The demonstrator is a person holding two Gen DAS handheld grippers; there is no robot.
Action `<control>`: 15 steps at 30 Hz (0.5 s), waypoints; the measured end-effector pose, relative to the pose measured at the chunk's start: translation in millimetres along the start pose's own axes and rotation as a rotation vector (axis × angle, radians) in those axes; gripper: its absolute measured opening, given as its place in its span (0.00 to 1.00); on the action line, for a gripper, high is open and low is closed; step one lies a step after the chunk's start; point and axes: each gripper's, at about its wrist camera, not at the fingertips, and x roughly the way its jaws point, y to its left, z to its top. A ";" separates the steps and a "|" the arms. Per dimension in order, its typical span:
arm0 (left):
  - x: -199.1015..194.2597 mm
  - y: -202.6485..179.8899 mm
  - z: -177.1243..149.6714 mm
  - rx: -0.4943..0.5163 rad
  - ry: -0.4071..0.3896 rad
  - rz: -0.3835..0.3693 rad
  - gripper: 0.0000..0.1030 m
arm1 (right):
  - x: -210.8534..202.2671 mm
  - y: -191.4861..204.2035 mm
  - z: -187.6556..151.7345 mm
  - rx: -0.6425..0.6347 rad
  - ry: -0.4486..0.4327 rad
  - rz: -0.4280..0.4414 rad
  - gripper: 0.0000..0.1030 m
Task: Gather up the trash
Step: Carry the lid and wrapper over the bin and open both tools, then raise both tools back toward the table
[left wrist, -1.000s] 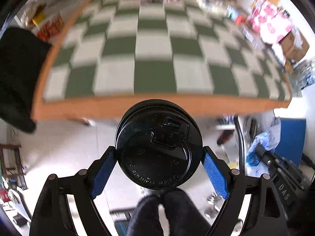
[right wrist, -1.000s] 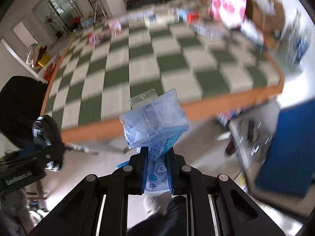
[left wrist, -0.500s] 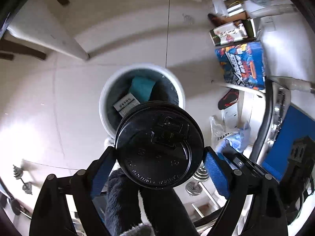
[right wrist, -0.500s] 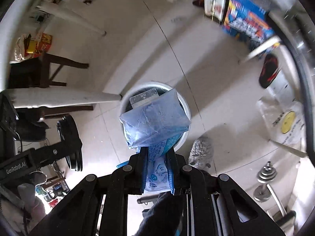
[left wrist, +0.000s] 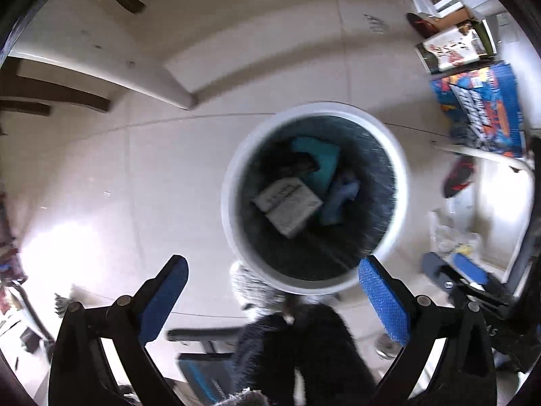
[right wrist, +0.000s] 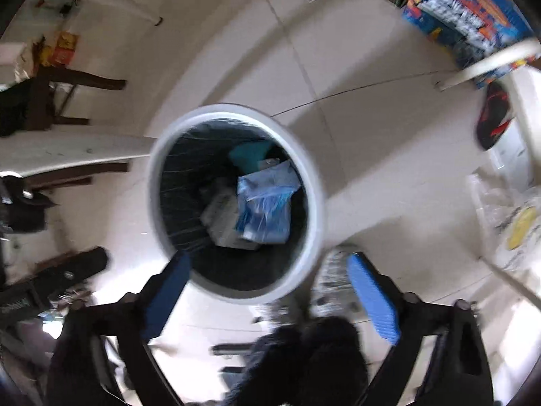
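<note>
A round white trash bin (left wrist: 400,182) with a dark liner stands on the floor below both grippers; it also shows in the right wrist view (right wrist: 318,199). Inside lie a white carton (left wrist: 287,204), a teal piece (left wrist: 319,159), and a clear blue plastic bag (right wrist: 267,203). The dark shape at the back of the bin (left wrist: 290,164) may be the black-lidded cup; I cannot tell. My left gripper (left wrist: 272,296) is open and empty above the bin's near rim. My right gripper (right wrist: 267,294) is open and empty above the bin.
Pale tiled floor (left wrist: 135,176) surrounds the bin. Colourful boxes (left wrist: 480,108) and a red-black shoe (left wrist: 458,177) lie to the right. Dark wooden furniture legs (right wrist: 81,81) stand at left. My dark-socked feet (left wrist: 304,352) are just below the bin.
Both grippers opened over the bin. The black-lidded cup left the left gripper and the blue plastic bag left the right gripper; the bag now lies in the bin.
</note>
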 end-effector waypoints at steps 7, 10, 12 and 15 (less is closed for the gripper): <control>-27.4 2.4 -15.1 0.006 -0.039 0.086 1.00 | -16.3 16.9 -10.2 -0.077 -0.028 -0.156 0.98; -44.0 -0.8 -22.2 0.006 -0.052 0.095 1.00 | -33.4 20.3 -12.9 -0.092 -0.045 -0.190 0.98; -57.0 -4.0 -28.9 0.004 -0.062 0.097 1.00 | -49.4 24.9 -16.0 -0.094 -0.061 -0.209 0.98; -74.8 -8.7 -37.9 0.000 -0.070 0.092 1.00 | -72.4 29.3 -21.2 -0.100 -0.073 -0.222 0.98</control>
